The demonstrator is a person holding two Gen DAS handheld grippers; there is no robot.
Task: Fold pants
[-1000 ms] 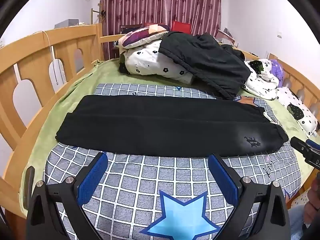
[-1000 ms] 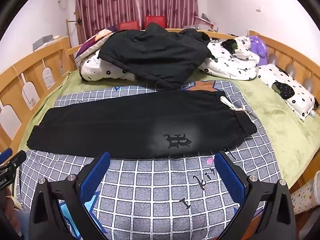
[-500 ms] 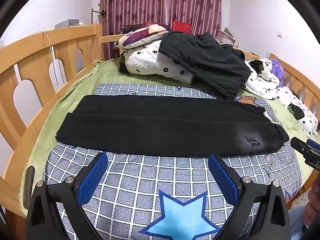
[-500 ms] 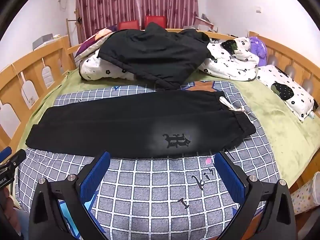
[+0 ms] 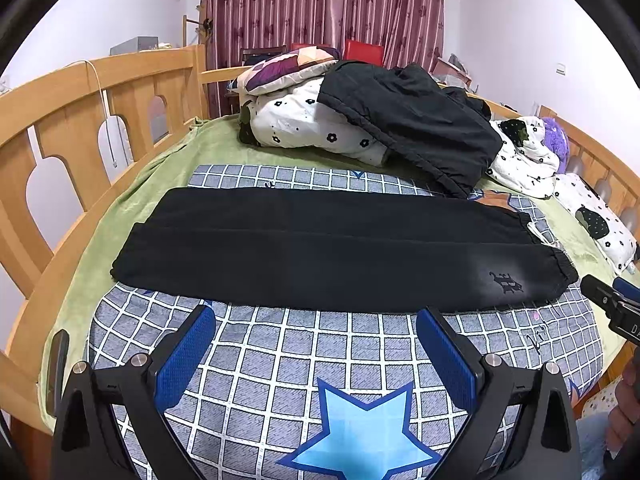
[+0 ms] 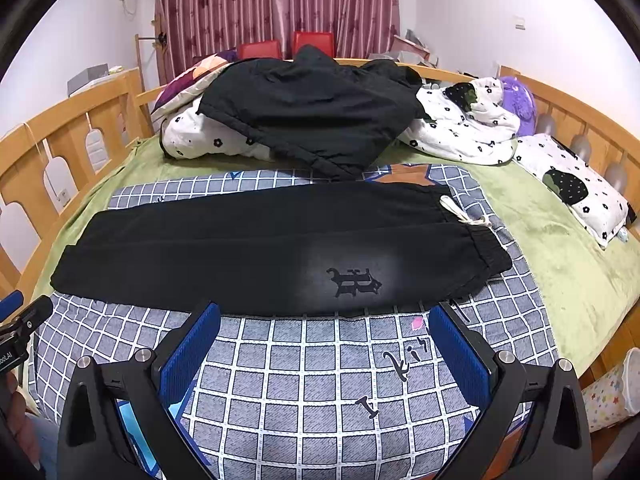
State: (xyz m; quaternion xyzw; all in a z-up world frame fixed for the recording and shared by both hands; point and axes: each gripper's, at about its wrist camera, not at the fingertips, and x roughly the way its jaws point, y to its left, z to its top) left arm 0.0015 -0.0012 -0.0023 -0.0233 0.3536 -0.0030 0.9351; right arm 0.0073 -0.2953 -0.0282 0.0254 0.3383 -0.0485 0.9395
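Black pants (image 5: 320, 248) lie flat across the checked blanket (image 5: 304, 360), folded lengthwise with one leg over the other, cuffs at the left and elastic waistband at the right. They also show in the right wrist view (image 6: 256, 252), with a dark emblem (image 6: 354, 282) near the waist and a white drawstring (image 6: 464, 214). My left gripper (image 5: 316, 354) is open and empty, just short of the near edge of the pants. My right gripper (image 6: 324, 350) is open and empty, just short of the emblem.
A pile of flowered quilt (image 5: 308, 128) and black clothing (image 5: 416, 124) lies beyond the pants. Wooden bed rails (image 5: 80, 120) run along the left and right. A flowered pillow (image 6: 580, 188) lies at the right on the green sheet (image 6: 560, 260).
Both grippers have crept slightly closer to the pants. The pants have not moved.
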